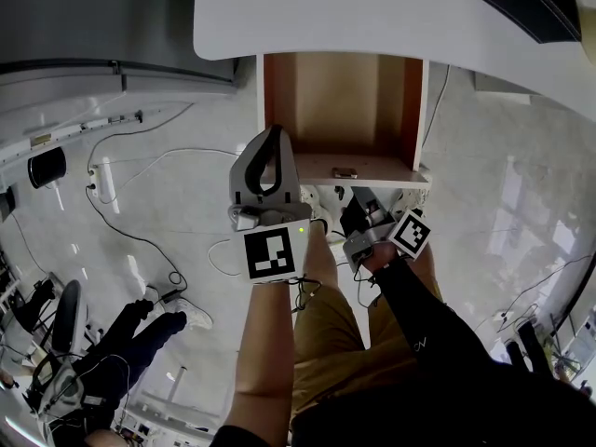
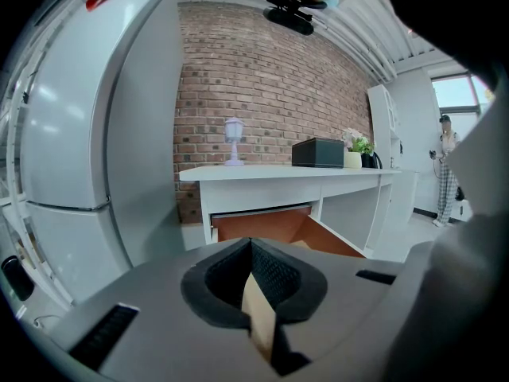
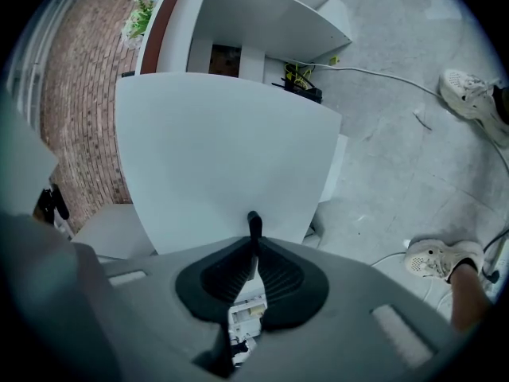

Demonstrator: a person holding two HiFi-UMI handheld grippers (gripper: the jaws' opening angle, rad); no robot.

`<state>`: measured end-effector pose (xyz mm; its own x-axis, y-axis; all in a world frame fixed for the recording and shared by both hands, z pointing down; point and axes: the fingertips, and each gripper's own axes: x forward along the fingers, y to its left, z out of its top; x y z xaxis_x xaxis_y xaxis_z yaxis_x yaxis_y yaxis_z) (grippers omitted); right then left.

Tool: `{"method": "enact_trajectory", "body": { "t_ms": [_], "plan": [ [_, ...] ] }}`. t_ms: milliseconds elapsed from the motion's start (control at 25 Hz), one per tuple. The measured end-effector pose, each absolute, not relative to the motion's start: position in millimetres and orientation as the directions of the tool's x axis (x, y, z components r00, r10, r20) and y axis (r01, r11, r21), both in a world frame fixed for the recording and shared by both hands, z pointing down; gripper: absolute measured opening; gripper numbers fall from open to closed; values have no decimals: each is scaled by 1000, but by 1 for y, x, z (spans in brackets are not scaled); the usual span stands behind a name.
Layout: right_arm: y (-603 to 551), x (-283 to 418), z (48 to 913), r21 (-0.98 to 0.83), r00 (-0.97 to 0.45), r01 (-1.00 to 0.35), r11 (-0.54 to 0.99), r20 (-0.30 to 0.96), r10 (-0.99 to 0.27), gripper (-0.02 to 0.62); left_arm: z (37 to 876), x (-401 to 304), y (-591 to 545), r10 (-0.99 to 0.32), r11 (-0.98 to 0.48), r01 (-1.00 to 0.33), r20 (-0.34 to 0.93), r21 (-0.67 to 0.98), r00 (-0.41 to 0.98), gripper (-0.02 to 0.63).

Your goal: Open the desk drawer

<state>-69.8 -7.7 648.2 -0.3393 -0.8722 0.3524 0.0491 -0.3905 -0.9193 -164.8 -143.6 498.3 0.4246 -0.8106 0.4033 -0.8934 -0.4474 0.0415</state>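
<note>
The desk drawer [image 1: 337,101] stands pulled out from under the white desk top [image 1: 372,12], its brown wooden inside open to the head view. The drawer's back end is hidden beneath the desk top, its outer face cannot be seen from above, and a small flat object [image 1: 345,171] just behind its front panel is too small to name. The left gripper [image 1: 274,133], on a bare forearm [image 1: 265,343], hangs at the drawer's front left corner, pointing toward the drawer and slightly down, its tongs pressed together on nothing. The right gripper [image 1: 357,210], on a black-sleeved arm [image 1: 438,329], sits just in front of the drawer's front panel, rolled to one side. Its tongs are also together, with nothing seen between them.
</note>
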Motion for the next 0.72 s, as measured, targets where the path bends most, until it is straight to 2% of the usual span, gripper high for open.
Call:
{"method": "enact_trajectory", "body": {
  "t_ms": [720],
  "plan": [
    [14, -68, 638, -919, -356, 33, -393, 356, -864, 25, 483, -165, -131, -808, -455, -889, 392, 60, 440, 9]
  ]
}}
